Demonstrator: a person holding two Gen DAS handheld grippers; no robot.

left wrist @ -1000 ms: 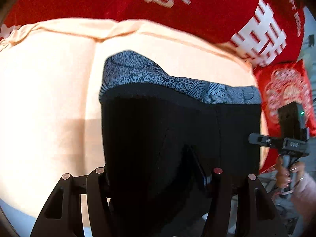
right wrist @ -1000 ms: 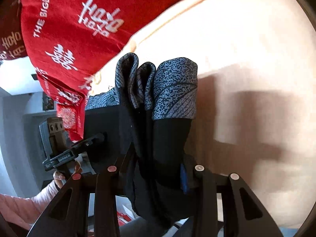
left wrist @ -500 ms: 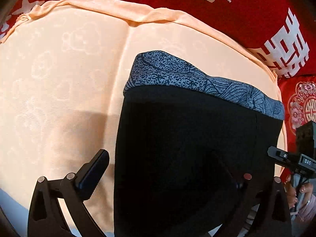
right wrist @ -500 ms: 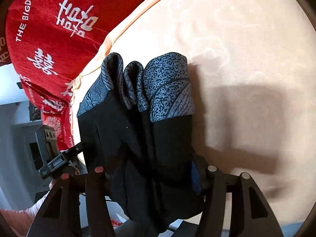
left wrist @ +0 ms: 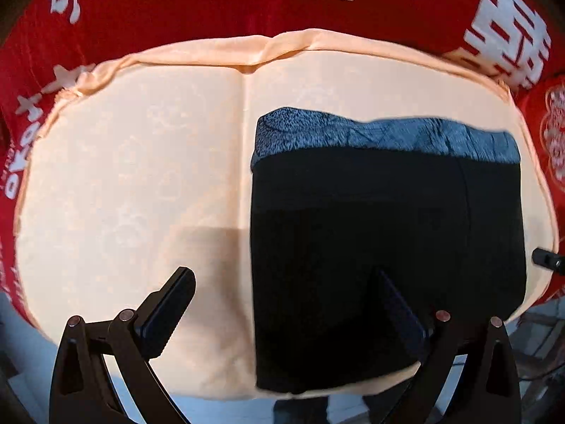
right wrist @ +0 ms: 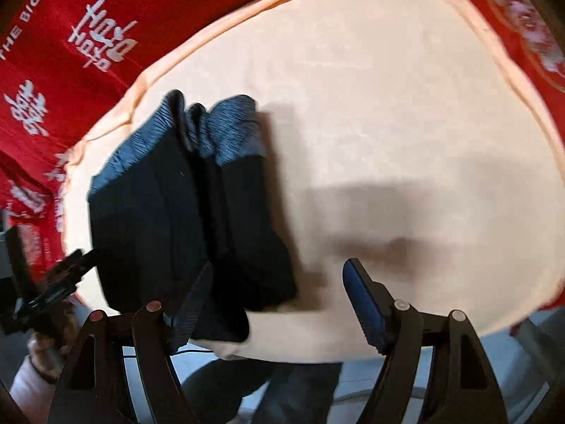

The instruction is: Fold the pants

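The black pants with a grey patterned waistband lie folded into a compact rectangle on the peach cloth. My left gripper is open above their near left edge, one finger over the cloth, the other over the black fabric, holding nothing. In the right wrist view the folded pants show as stacked layers at the left. My right gripper is open at their near right corner, its left finger against the fabric, the right finger over bare cloth.
A red cloth with white characters lies under and beyond the peach cloth. The peach cloth's near edge drops off to the floor. The other hand-held gripper shows at the left of the right wrist view.
Both grippers opened and let go of the pants, the left first, then the right. The folded pants now rest on the peach cloth and both grippers have drawn back a little.
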